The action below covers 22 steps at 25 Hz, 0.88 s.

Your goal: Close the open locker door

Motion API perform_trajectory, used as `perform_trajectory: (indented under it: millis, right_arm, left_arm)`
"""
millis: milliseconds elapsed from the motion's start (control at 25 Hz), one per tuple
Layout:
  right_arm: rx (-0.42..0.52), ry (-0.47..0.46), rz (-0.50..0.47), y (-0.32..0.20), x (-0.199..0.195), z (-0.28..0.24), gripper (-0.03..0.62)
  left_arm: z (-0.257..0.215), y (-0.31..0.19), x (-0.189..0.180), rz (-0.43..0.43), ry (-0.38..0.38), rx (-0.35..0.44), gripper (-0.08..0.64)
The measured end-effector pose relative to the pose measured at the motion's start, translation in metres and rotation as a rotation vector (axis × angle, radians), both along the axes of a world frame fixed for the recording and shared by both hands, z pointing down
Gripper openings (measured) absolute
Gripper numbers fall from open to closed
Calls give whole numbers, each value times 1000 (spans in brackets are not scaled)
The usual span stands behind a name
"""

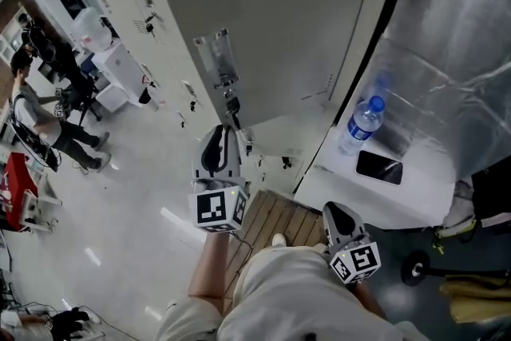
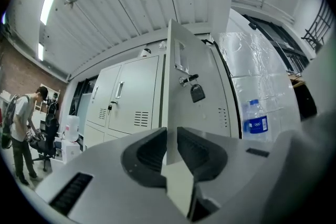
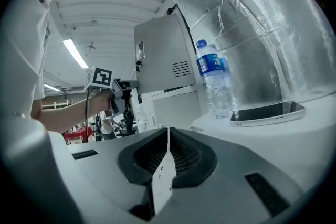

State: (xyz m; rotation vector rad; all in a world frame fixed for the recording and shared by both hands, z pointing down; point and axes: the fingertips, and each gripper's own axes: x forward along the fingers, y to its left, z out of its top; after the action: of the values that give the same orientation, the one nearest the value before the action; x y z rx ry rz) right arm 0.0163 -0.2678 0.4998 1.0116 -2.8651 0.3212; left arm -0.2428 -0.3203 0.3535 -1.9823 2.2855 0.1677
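Closing time: the left gripper has its jaws drawn in on the free edge of the open locker door, just below the hanging padlock. The thin steel sheet stands pinched between the pads, a hold that appears meant to let the person swing the door home. The door stands wide, its inner face turned to the room. It hinges beside a foil-lined recess where a water bottle and a phone rest on a white table.

The right gripper hangs low and idle near the person's waist, its jaws brought together with nothing between them, apparently kept clear of the door's path. A row of shut lockers stands beyond, and another person works at the far left.
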Motion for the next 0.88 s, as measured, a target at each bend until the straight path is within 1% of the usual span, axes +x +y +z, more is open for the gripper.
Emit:
perform_trajectory:
  millis: [160,440,600,880]
  right_arm:
    - [-1,9,18,-4,-1,3,34]
    - [-2,21,58,-12,3,2,34]
    - [-5,33,53,-15,0,2,34]
    - [-2,62,44,-16,-5,3,34]
  left_arm:
    - [1,-16,-13,25,-15,3,67]
    - [1,-48,-33,60,6,-1,67]
    - [-1,-65,-41,58,0,0,67]
    - [-2,-92,-52,52,22,13,67]
